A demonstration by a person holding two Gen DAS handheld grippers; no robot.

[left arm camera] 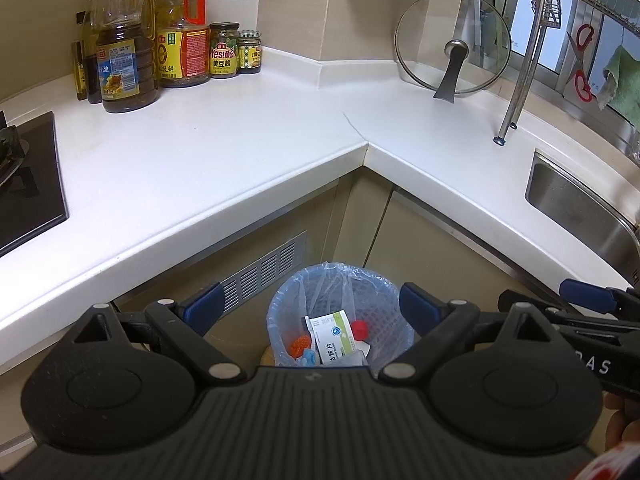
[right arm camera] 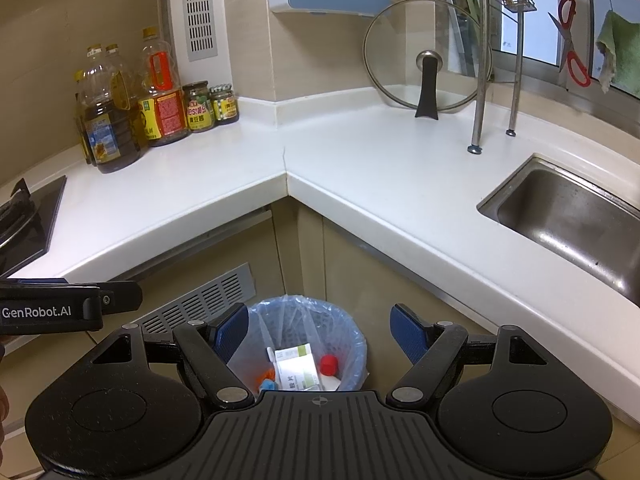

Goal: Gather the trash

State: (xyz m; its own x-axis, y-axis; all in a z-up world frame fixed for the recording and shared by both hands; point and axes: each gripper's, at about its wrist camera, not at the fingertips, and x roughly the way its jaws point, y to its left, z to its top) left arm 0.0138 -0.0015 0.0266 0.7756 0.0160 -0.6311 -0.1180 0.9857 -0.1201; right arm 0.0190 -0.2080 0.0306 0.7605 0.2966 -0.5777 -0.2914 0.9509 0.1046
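A small mesh bin (left arm camera: pixel 384 308) (right arm camera: pixel 352 340) lined with a clear bluish bag stands on the floor in the inner corner of the L-shaped counter. Inside lie a white and green medicine box (left arm camera: pixel 334 332) (right arm camera: pixel 298 364), a red cap (left arm camera: pixel 359 328) (right arm camera: pixel 329 364) and small orange and blue scraps (left arm camera: pixel 300 346) (right arm camera: pixel 265 378). My left gripper (left arm camera: pixel 310 304) hangs open above the bin with nothing between its blue pads. My right gripper (right arm camera: pixel 320 328) is open over it too, empty. Each gripper shows at the other view's edge: the right one (left arm camera: pixel 588 296), the left one (right arm camera: pixel 80 300).
The white counter (left arm camera: pixel 240 136) (right arm camera: pixel 360 152) carries oil bottles and jars (left arm camera: pixel 160 48) (right arm camera: pixel 152 108) at the back left, and a glass lid (left arm camera: pixel 454 44) (right arm camera: pixel 428 56) leans on the wall. A hob (left arm camera: pixel 24 184) is left, a steel sink (right arm camera: pixel 572 216) right, a rack leg (right arm camera: pixel 478 120) beside it.
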